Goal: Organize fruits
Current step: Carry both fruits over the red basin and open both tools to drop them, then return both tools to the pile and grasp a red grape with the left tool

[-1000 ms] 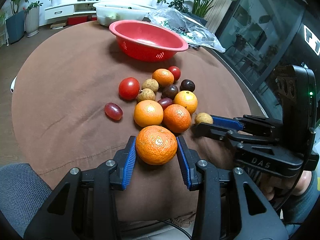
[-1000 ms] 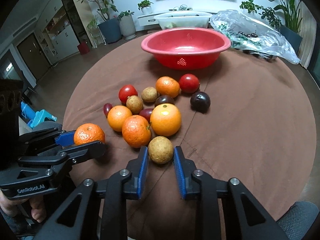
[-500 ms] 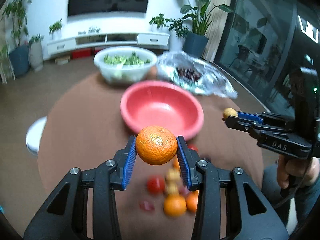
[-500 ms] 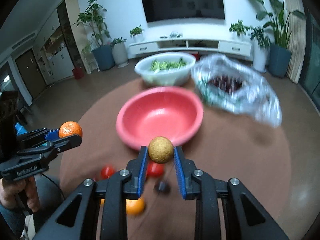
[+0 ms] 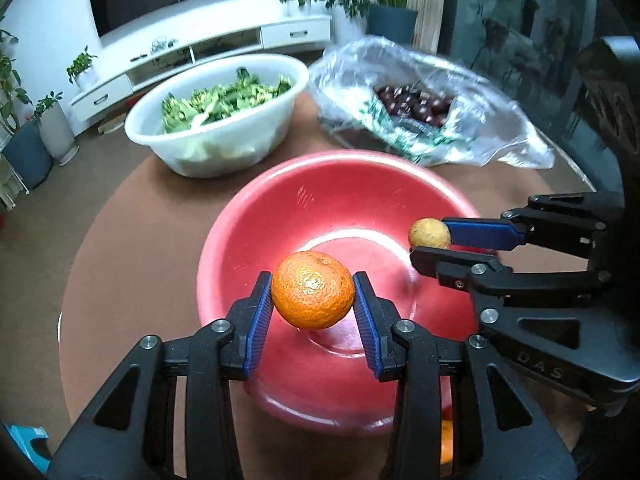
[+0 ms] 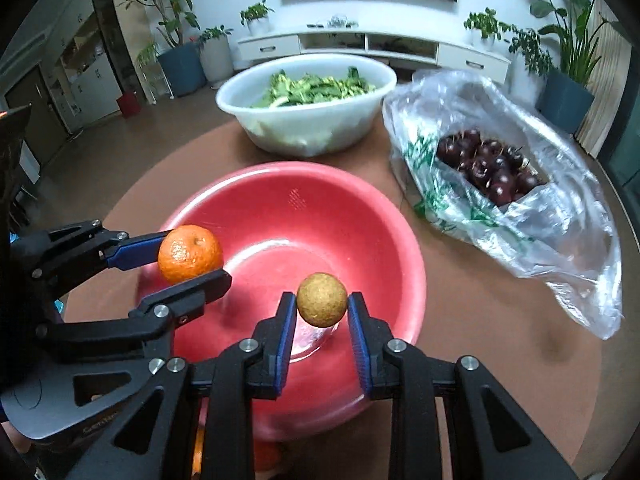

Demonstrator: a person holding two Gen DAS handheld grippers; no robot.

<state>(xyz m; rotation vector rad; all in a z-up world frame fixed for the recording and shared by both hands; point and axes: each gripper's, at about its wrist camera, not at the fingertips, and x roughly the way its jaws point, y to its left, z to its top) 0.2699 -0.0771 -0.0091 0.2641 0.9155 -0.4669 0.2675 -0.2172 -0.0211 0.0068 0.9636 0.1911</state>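
Left gripper [image 5: 313,296] clamped on mandarin [image 5: 312,295], held over near-left part of red basin [image 5: 256,216]. Right gripper [image 6: 322,312] clamped on small tan fruit [image 6: 322,299], also over basin.

Basin inside looks bare: no fruit dropped yet, release judged next.

Rest of fruit pile mostly hidden under basin's near rim and gripper bodies; only orange slivers show. Count left unknowable.

Far side: white bowl of greens [image 6: 308,100], plastic bag of cherries [image 6: 492,168].
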